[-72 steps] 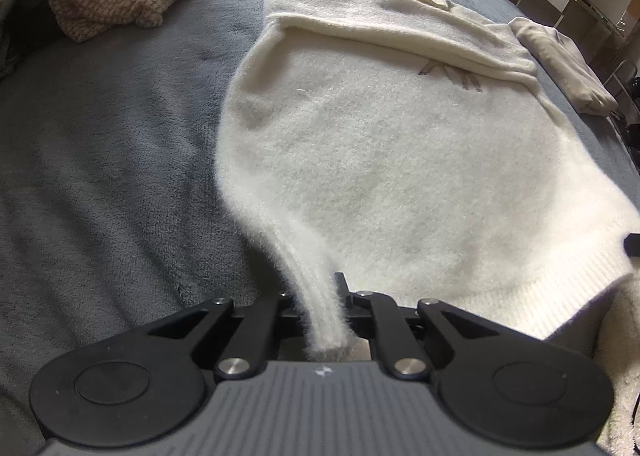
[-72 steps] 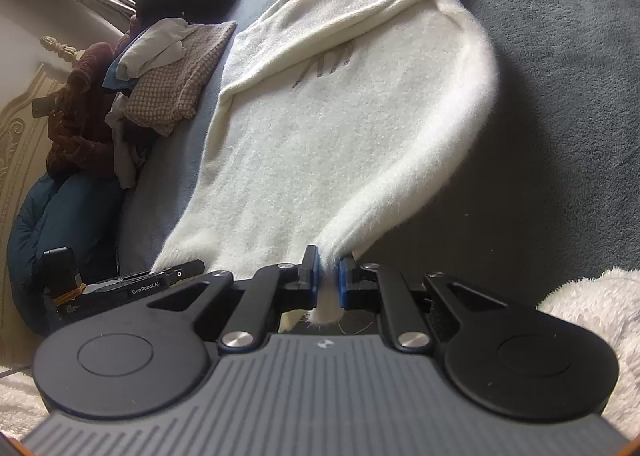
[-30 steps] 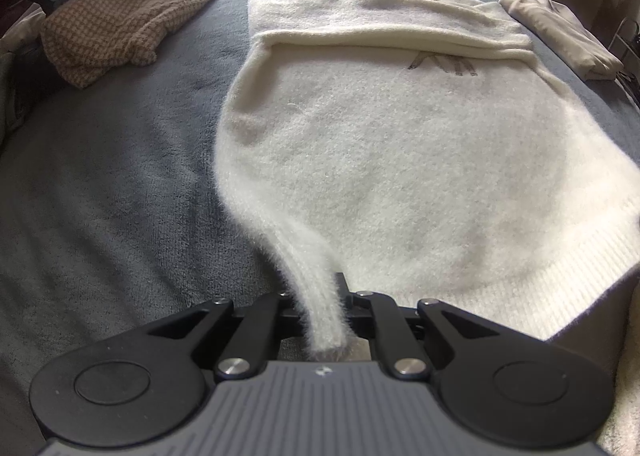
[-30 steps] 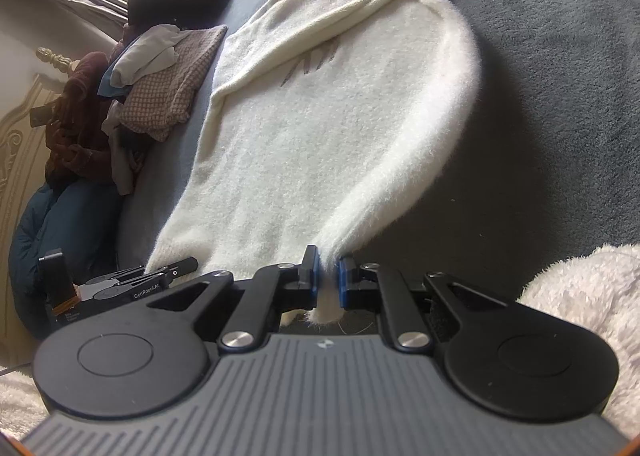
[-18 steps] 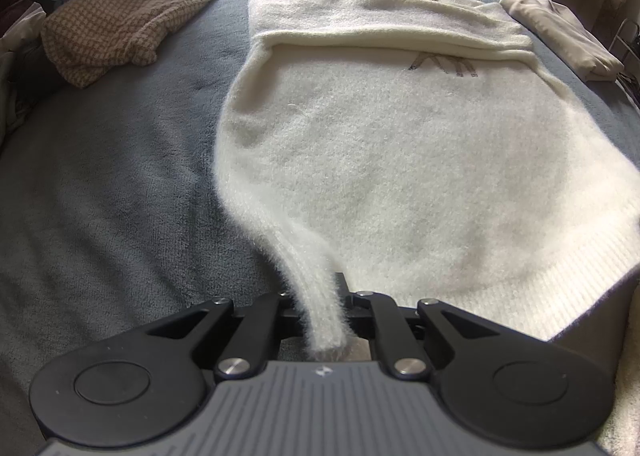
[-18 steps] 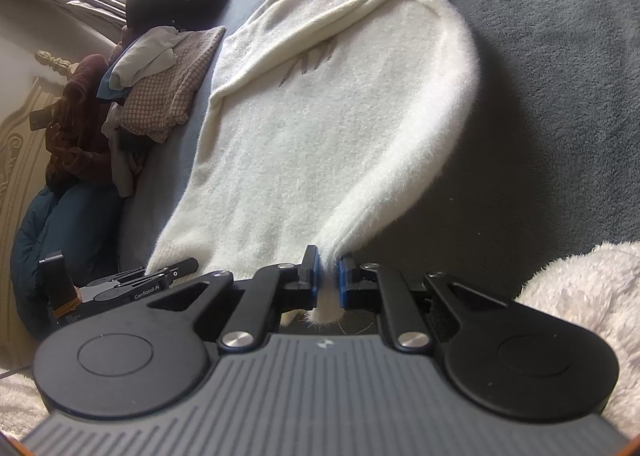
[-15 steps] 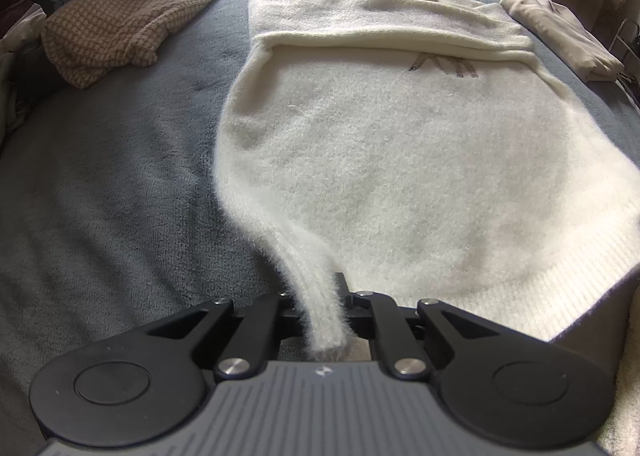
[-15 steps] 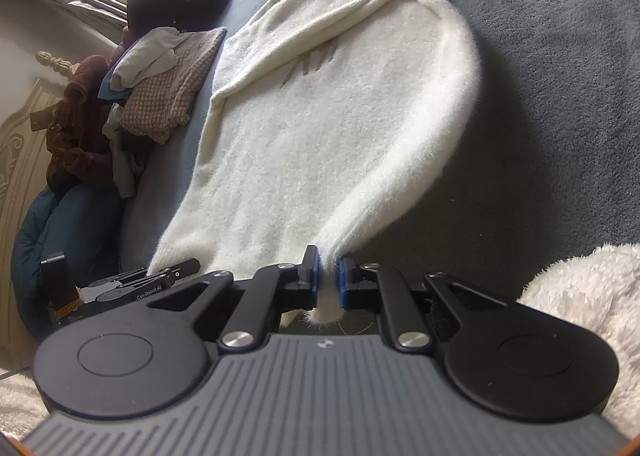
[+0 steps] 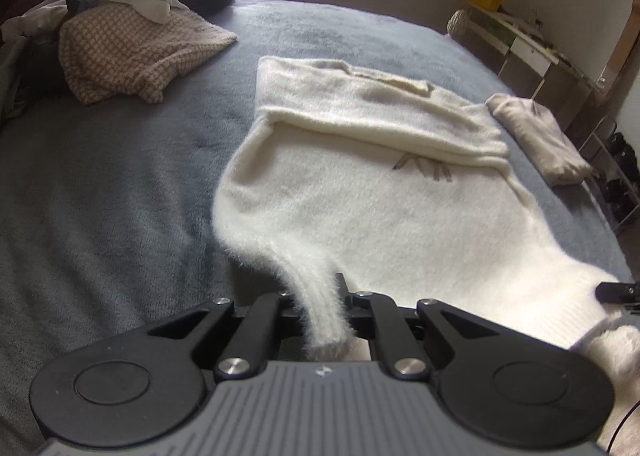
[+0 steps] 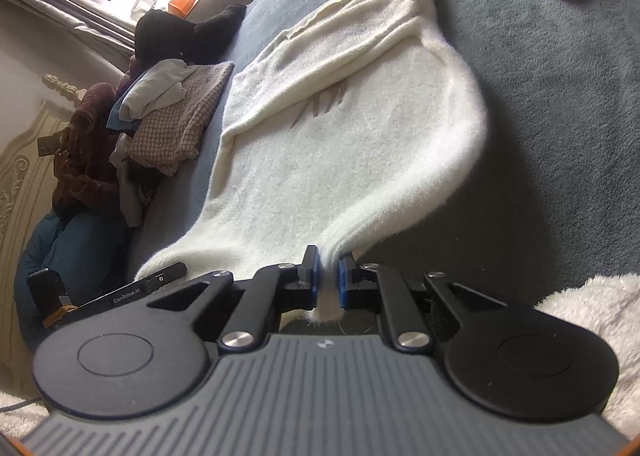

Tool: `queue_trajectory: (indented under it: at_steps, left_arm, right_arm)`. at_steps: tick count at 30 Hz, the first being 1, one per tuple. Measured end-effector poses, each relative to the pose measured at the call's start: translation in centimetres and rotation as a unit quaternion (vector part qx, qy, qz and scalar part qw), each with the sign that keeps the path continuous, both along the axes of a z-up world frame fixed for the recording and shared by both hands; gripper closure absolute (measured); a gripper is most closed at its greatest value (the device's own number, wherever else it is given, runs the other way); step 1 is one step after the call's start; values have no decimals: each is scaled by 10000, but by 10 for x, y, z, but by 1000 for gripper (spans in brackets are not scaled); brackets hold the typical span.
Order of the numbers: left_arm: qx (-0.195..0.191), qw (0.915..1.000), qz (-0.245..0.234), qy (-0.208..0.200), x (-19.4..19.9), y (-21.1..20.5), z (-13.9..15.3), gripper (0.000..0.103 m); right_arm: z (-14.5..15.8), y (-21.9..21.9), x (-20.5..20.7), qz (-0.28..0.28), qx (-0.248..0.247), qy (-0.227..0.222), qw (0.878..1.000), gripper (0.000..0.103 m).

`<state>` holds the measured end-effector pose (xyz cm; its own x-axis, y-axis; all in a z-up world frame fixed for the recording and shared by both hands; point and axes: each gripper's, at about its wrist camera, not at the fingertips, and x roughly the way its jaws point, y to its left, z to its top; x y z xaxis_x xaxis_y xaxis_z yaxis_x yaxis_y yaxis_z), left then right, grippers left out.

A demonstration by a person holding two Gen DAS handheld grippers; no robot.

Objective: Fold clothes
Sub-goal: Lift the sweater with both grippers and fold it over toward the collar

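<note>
**Both tongs clamped on the sweater hem**

My left tongs (image 9: pixel 326 320) are pinched shut on one bottom corner of the fluffy cream knitted sweater (image 9: pixel 360 192); my right tongs (image 10: pixel 328 284) grip the other corner. The sweater lies spread on the grey plush bed (image 9: pixel 100 184), sleeves folded across its chest, hem lifted towards me.

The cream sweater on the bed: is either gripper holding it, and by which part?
Both. The left gripper and the right gripper each have their jaws shut on a bottom hem corner of the cream sweater.
</note>
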<state>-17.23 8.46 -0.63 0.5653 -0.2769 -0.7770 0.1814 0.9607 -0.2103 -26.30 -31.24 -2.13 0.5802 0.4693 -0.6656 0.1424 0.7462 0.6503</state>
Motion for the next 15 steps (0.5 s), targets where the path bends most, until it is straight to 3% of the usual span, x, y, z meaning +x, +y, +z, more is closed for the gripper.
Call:
queue_trajectory:
  at_steps: [8,15]
  left_arm:
    - [-739,9967,117,-303,29,18,29,95]
    - [-647,9954,130,-689,63,11,54,95]
  right_arm:
    - [39,-9,21,-151,198,-343,9991,96]
    - [62,-20,51,-238,348,-789,9960,96]
